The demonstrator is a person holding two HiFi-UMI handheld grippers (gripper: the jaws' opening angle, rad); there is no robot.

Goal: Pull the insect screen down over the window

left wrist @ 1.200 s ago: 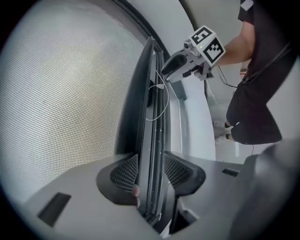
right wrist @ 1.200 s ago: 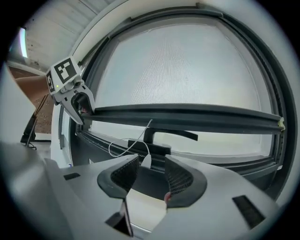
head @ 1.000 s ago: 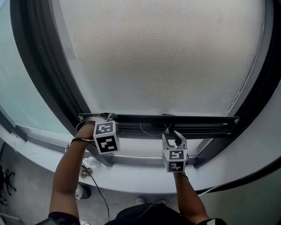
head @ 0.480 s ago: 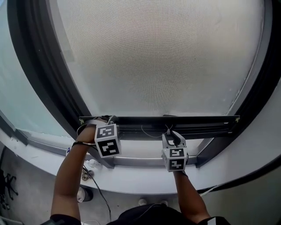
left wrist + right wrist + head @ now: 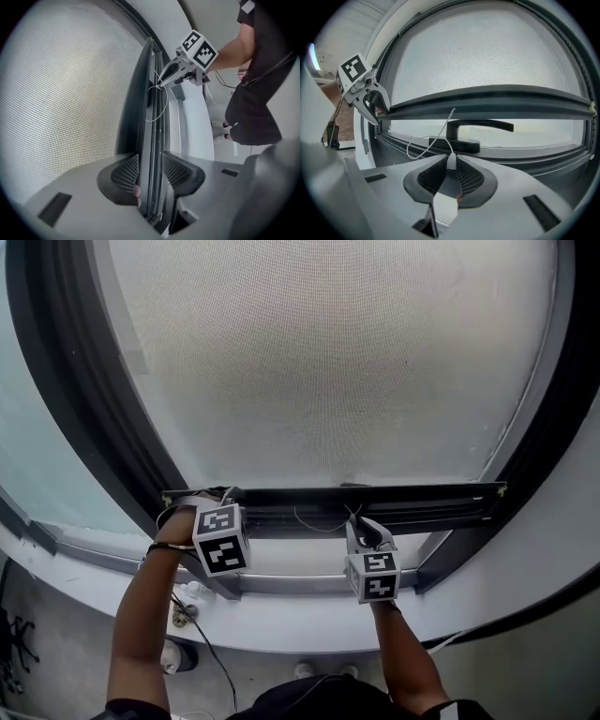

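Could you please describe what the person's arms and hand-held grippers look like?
Each hand-held gripper, left and right, has a grey body, dark grid-textured pads and a white cube with black square markers. The arms are bare below short black sleeves; a dark band or cable circles the left wrist. The right one's jaws have just been closing, a white cord end between them.

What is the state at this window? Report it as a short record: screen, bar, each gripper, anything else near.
screen mesh: covers most of the window
bottom bar: level, with a gap open beneath it
left gripper: shut on the bottom bar's left end
right gripper: jaws have just been closing, pads now on the white cord tab
window handle: dark, seen through the gap below the bar
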